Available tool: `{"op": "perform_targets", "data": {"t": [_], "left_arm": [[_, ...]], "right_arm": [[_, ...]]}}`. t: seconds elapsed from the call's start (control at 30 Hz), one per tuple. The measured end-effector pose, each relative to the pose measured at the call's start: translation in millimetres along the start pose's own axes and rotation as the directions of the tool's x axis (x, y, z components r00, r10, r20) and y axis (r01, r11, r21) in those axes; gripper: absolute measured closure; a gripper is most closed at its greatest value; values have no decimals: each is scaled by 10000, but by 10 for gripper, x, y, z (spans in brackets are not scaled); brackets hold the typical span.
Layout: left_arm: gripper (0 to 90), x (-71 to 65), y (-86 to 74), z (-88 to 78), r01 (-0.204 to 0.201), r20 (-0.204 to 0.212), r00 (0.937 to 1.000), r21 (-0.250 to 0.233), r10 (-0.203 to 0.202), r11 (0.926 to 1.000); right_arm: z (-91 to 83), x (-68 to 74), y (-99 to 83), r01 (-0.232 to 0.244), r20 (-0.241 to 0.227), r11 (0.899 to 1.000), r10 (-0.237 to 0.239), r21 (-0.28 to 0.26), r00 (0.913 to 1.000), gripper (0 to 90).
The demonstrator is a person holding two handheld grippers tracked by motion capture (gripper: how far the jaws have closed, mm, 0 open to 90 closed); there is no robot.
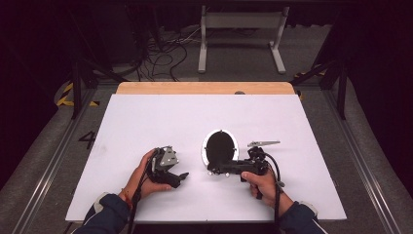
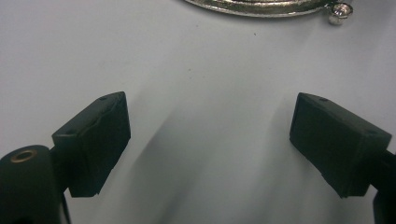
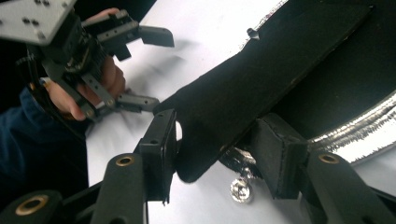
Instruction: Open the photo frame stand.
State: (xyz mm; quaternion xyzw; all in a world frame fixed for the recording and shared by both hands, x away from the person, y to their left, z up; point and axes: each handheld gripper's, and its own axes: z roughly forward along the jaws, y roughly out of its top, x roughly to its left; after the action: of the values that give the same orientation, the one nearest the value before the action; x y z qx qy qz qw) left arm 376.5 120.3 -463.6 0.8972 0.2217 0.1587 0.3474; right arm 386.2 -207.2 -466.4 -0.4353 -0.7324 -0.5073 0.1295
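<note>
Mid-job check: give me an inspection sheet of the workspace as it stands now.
Surface: white board on a wooden tabletop, no stains seen.
Job's things: silver-rimmed oval frame lying back-up; its black flap is raised.
Clutter: nothing seen.
Grippers: left tongs open, nothing between them, aimed at the frame's rim; right tongs open around the flap, apparently not clamping.
Cables: right cable trails past the wrist; loose floor cables beyond the table.
Surroundings: white metal stand, striped floor tape, dark room.
</note>
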Motion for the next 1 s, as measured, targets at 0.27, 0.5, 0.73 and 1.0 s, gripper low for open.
{"op": "perform_targets", "data": {"t": [0.27,0.5,0.73,1.0], "left_arm": [[131,15,90,76,-18,195,9998,7,17,10000],[138,74,139,136,40,204,9998,-108,-37,9999],[144,220,189,161,873,509,9951,-470,-849,9951],[149,377,303,194,1706,1115,9810,-1045,-1590,9798]], "right_arm": [[64,-133,56,-1561,-529,9863,1533,-534,9868,530],[135,-172,96,-1698,-703,9833,1652,-653,9838,561],[126,-161,106,-1248,-670,9902,1206,-627,9904,597],[109,-121,120,-225,-672,9981,187,-565,9976,607]]}}
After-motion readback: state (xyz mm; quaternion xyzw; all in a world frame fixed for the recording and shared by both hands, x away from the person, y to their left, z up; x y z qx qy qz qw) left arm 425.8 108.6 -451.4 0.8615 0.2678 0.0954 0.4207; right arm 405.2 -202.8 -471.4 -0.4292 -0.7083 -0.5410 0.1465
